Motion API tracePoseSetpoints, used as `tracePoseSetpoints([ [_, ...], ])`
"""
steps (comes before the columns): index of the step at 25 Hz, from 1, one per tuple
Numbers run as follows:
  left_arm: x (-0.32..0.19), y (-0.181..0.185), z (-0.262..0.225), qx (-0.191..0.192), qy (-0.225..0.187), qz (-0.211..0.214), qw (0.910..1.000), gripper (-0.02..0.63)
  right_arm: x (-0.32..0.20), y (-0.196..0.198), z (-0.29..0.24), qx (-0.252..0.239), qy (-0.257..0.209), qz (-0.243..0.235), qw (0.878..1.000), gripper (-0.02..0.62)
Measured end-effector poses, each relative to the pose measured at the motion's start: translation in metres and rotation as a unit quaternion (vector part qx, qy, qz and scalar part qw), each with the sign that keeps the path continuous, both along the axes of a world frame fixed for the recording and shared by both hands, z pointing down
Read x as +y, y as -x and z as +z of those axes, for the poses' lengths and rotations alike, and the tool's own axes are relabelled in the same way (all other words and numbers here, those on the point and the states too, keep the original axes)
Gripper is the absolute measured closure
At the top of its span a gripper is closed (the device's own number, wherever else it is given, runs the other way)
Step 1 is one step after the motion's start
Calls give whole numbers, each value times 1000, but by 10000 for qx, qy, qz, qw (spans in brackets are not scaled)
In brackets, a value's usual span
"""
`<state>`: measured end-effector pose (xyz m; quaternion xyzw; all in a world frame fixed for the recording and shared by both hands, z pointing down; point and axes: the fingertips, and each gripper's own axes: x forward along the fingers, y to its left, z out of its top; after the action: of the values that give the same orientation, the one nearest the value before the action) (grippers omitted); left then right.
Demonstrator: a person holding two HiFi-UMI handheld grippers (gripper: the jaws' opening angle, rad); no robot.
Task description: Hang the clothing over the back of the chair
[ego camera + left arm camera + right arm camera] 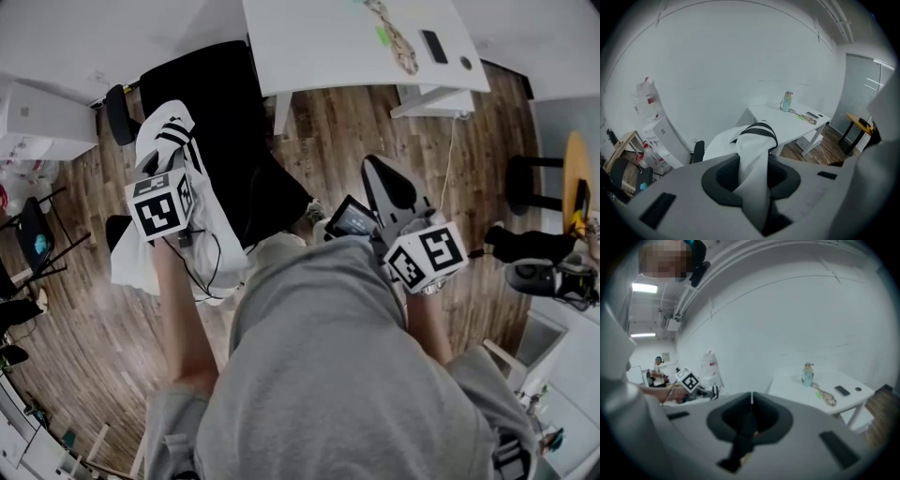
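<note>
One grip only: left gripper [751,159] pinches the clothing [131,262], right gripper [751,401] shut, empty. Uneven drape could slide off the chair [202,84].

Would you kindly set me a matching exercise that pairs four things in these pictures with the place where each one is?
Things:
1. white garment with black stripes
2. black office chair
3. pale teal bottle
4. flat black phone

Places:
A. lying flat on the white desk
B. clamped in the left gripper
C. standing upright on the white desk
D. on the wooden floor, in front of the desk

Pairs: 1-B; 2-D; 3-C; 4-A
</note>
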<state>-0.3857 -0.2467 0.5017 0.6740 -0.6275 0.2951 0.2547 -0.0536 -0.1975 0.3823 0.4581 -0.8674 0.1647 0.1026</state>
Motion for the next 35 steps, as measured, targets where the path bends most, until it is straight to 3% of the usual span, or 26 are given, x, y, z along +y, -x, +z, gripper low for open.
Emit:
tracePoseSetpoints([
  [23,9,-5,47,-26,1351,99,9908,474,10,1,2,-37,1,-77,10000,560],
  [31,16,-13,65,-128,1905,359,9810,409,15,1,1,-39,-28,-66,10000,560],
  [35,17,-22,70,-78,2045,647,9767,320,16,-1,2,-39,-20,-23,10000,560],
])
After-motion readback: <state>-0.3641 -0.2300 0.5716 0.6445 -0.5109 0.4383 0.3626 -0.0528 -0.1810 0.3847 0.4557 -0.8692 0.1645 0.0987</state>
